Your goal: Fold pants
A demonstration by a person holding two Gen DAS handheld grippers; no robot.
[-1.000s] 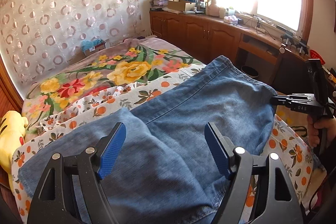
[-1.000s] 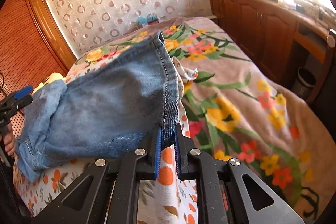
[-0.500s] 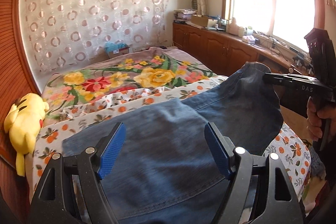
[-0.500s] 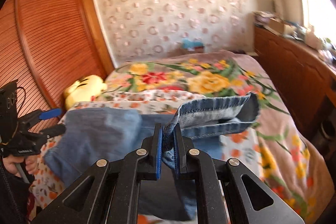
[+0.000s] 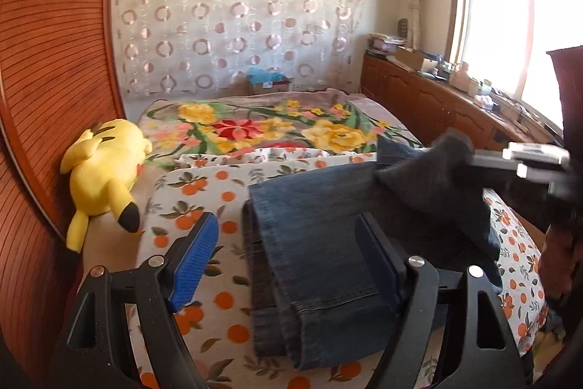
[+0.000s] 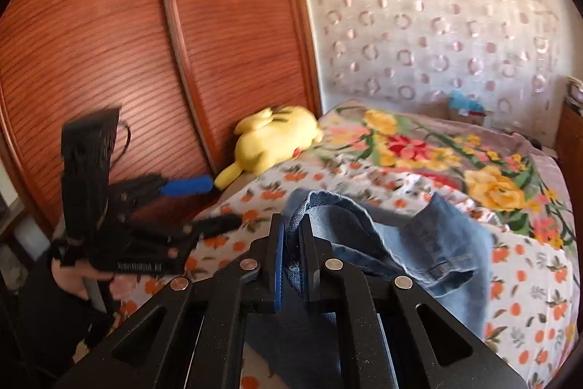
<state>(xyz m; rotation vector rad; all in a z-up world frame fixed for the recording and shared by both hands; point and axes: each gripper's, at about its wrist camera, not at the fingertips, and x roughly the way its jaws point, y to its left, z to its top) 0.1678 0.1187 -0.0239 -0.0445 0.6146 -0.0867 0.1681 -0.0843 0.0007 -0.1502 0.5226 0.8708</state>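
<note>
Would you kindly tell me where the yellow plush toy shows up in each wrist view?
Left wrist view: the yellow plush toy lies at the left edge, against the wooden wardrobe.
Right wrist view: the toy sits upper centre, left of the flowered blanket.
Shared landmark: the circle-patterned curtain behind the bed.

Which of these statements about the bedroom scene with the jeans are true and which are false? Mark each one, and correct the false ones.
1. The right tool is clamped on a fold of the jeans. True.
2. The left tool grips the jeans as well. False: its jaws stand wide apart, with nothing pinched between them.
3. A yellow plush toy lies beside the wooden wardrobe doors. True.
4. The jeans lie on a plain white sheet. False: the sheet beneath them carries an orange fruit print.
5. The jeans hang clear of the bed. False: most of the denim rests on it.
</note>
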